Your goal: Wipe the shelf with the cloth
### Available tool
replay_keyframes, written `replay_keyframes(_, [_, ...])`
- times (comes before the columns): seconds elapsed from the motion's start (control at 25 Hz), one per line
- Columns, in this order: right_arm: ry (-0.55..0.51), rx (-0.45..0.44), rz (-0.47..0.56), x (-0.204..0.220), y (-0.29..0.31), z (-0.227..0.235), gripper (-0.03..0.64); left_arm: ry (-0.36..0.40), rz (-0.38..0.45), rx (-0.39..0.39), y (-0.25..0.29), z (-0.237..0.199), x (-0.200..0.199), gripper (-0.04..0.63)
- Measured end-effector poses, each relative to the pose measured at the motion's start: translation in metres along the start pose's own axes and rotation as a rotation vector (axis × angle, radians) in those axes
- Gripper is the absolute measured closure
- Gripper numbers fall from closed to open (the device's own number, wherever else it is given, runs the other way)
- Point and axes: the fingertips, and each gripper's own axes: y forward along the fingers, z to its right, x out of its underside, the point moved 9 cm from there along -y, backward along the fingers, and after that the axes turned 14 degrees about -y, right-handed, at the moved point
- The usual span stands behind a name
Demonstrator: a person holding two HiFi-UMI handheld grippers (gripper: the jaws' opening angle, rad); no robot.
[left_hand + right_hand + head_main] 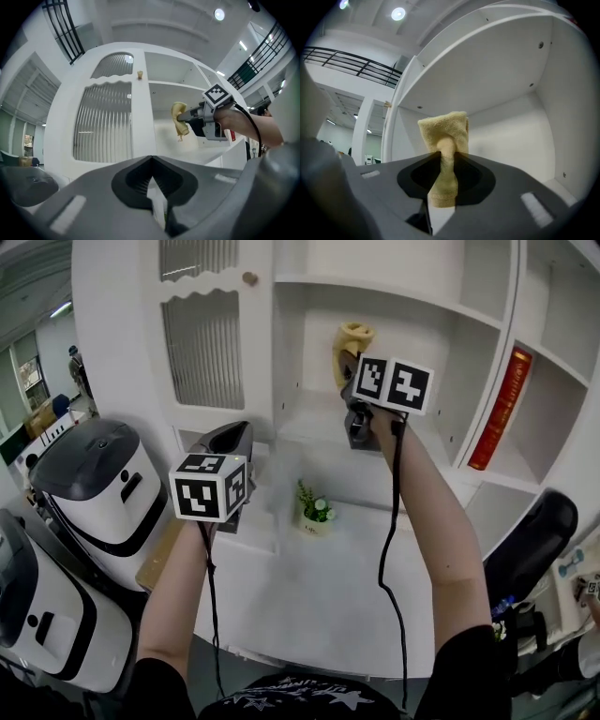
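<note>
The white shelf (309, 427) fills my view. My right gripper (345, 369), at 1 o'clock in its middle bay, pinches the yellow cloth (352, 337), long axis upright, free end toward 12. My left gripper (234, 432), at 9, is pressed together, empty. Red book (500, 409) at 2, plant (315, 510) just below centre

Open shelf bay (305, 427); potted plant (315, 512) below, red book (501, 409) rightward
</note>
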Motion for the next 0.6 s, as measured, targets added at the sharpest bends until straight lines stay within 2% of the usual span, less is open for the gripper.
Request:
replay_keyframes(0.2, [0.003, 0.001, -0.003, -0.007, 0.054, 0.013, 0.5, 0.034, 0.031, -0.04, 0.014, -0.008, -0.01, 0.594])
replay_keyframes(0.4, [-0.03, -0.012, 0.012, -0.01, 0.101, 0.014, 0.5, 0.001, 0.043, -0.043, 0.028, -0.015, -0.011, 0.594])
replay_keyframes(0.6, [0.006, -0.008, 0.024, -0.019, 0.142, 0.021, 0.5, -0.01, 0.043, -0.035, 0.031, -0.017, -0.016, 0.594])
